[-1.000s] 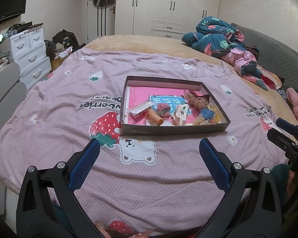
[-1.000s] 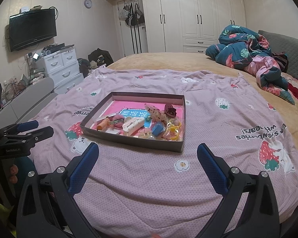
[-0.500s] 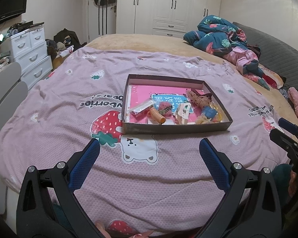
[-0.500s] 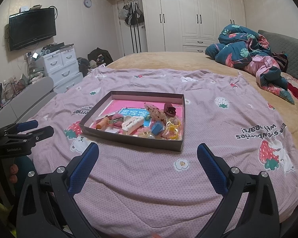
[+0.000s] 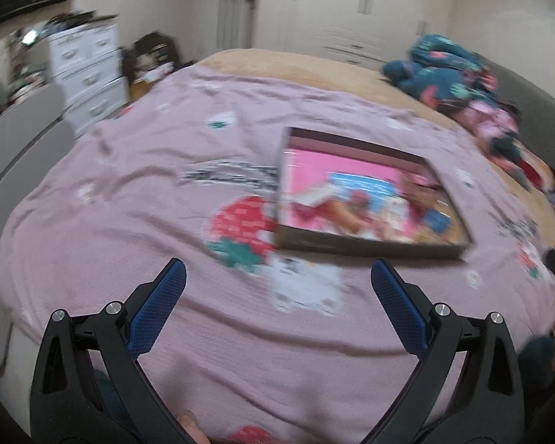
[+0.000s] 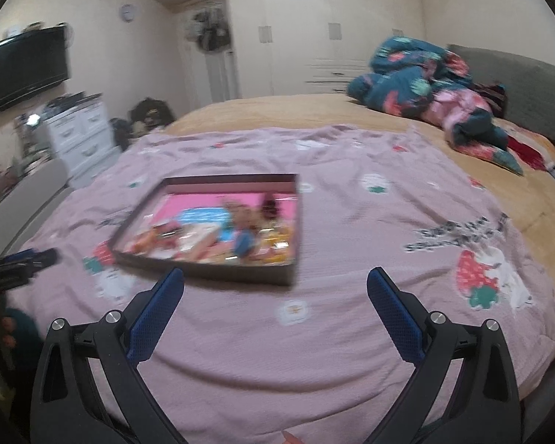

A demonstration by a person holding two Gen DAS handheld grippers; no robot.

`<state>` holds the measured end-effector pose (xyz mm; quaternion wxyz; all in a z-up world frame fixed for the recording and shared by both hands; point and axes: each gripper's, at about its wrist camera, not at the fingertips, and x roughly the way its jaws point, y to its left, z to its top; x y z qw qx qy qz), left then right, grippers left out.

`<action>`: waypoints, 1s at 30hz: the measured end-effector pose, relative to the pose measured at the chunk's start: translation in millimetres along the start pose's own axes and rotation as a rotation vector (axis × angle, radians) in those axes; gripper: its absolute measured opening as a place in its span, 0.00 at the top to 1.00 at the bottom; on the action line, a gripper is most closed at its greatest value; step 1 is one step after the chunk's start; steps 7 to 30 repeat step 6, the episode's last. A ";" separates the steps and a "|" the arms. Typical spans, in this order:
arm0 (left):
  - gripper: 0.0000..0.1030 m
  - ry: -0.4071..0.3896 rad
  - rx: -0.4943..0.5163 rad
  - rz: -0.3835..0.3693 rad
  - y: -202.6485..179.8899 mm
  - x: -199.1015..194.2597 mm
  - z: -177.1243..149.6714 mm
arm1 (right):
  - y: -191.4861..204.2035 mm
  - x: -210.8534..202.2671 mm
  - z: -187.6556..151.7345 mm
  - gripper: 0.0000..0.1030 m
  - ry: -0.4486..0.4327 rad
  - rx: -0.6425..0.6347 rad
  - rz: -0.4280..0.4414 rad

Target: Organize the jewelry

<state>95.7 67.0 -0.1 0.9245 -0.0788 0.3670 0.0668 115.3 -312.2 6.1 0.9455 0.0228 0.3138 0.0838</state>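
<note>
A shallow dark box with a pink floor (image 5: 366, 248) lies on the pink bedspread and holds a jumble of small jewelry and hair pieces; the box (image 6: 211, 272) is blurred in both views. My left gripper (image 5: 277, 277) hangs open above the bedspread, short of the box's near wall and a little left of it. My right gripper (image 6: 275, 285) is open too, with the box's near right corner between its fingers in the image. Neither holds anything. The left gripper (image 6: 22, 262) also shows at the left edge of the right wrist view.
The pink strawberry-print bedspread (image 6: 351, 244) covers a tan blanket (image 6: 277, 111). A heap of blue and pink bedding (image 6: 425, 92) lies at the back right by the grey headboard (image 6: 518, 85). White drawers (image 5: 88, 70) and a wall television (image 6: 26, 66) stand at left.
Both views now swing left with motion blur, so the box sits further right in the left wrist view and further left and lower in the right. Both grippers stay open.
</note>
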 end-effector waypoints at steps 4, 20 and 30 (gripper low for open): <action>0.09 0.070 -0.110 0.153 54.6 44.9 34.7 | -78.6 72.3 25.7 0.04 0.077 0.078 -0.241; 0.09 0.087 -0.153 0.233 83.5 71.7 52.9 | -121.9 108.3 32.8 0.04 0.150 0.172 -0.303; 0.09 0.087 -0.153 0.233 83.5 71.7 52.9 | -121.9 108.3 32.8 0.04 0.150 0.172 -0.303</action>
